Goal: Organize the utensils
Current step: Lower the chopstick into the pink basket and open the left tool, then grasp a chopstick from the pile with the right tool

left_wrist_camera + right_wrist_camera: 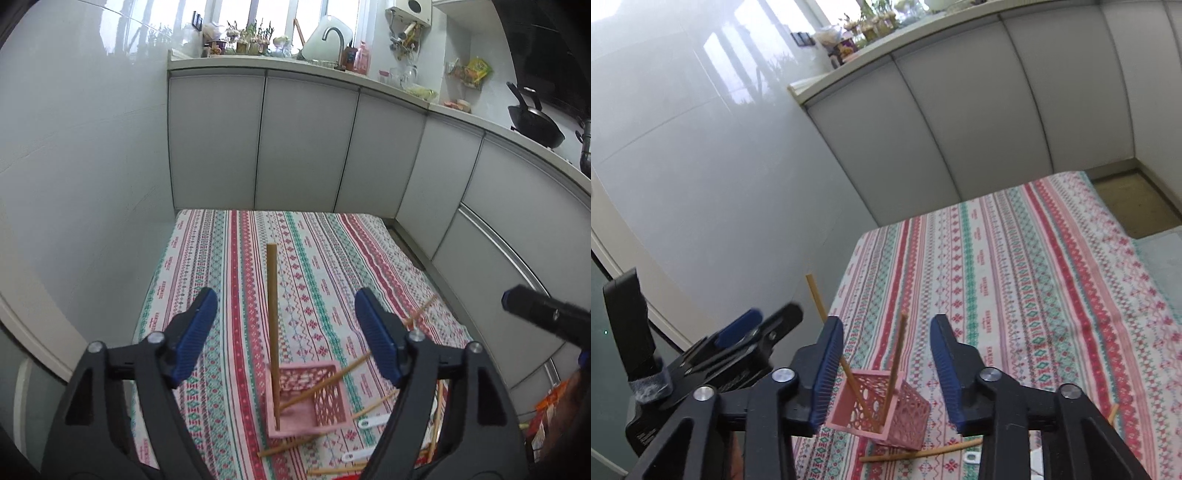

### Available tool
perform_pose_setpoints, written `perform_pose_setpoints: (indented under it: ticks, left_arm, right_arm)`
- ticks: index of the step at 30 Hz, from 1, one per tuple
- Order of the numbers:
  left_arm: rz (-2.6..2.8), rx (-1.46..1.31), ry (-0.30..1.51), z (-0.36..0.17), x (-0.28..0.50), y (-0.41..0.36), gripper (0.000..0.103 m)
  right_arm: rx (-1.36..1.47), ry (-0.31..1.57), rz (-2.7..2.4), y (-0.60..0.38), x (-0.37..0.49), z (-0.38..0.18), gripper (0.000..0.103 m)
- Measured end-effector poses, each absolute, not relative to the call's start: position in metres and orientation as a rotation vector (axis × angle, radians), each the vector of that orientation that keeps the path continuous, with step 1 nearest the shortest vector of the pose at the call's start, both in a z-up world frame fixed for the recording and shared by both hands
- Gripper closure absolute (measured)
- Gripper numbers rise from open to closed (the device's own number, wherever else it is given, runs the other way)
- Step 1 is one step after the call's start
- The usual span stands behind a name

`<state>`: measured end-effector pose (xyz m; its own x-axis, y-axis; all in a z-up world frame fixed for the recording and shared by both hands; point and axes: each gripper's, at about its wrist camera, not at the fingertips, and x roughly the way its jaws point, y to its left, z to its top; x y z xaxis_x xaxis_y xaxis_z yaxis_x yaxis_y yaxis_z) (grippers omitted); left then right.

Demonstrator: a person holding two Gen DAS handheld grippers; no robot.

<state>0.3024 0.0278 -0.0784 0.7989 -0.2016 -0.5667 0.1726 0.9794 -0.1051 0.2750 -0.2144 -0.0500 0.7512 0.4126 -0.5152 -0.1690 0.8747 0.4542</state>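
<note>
Left gripper (284,334): jaws spread wide, nothing between the blue pads, raised over the striped tablecloth (236,258)
Right gripper (888,373): jaws likewise wide apart, empty, raised over the pink basket (905,413)
Pink basket: square lattice holder near the cloth's near edge, upright, seen from above
Chopsticks in basket: two inside; tall chopstick (273,332) nearly upright against the near left corner, second chopstick (325,384) leaning out to the right over the rim
Loose chopsticks: several flat on the cloth; one (284,445) just near of the basket, others to its right, partly hidden behind the left gripper's right finger
White spoons (373,421): two on the cloth, right of the basket
Cabinets (306,140): grey doors beyond the far end
</note>
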Motion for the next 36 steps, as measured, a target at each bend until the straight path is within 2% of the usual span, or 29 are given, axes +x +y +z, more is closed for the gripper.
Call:
perform_pose_setpoints:
  ticks: [4,13,21,33,35,36]
  left_arm:
    - [-0.192,-0.039,0.694,-0.079,0.292,0.028,0.017]
    - [-0.217,0.055,0.858,-0.104,0.273,0.019,0.013]
    - [-0.281,0.120,0.991,-0.131,0.261,0.002,0.013]
    - [-0.348,0.278,1.075,-0.164,0.252,-0.038,0.013]
    - [-0.352,0.306,1.084,-0.169,0.251,-0.043,0.013]
    - [-0.352,0.320,1.088,-0.171,0.251,-0.045,0.013]
  right_arm:
    - [0.393,0.659,0.289,-0.233,0.262,-0.044,0.042]
    - [0.372,0.810,0.132,-0.281,0.243,-0.067,0.027]
    - [0.401,1.010,0.029,-0.316,0.243,-0.117,0.026]
    - [0.477,1.246,-0.086,-0.345,0.267,-0.194,0.027]
    - [0.486,1.274,-0.101,-0.349,0.275,-0.207,0.031]
    - [0.482,1.289,-0.106,-0.350,0.280,-0.214,0.037]
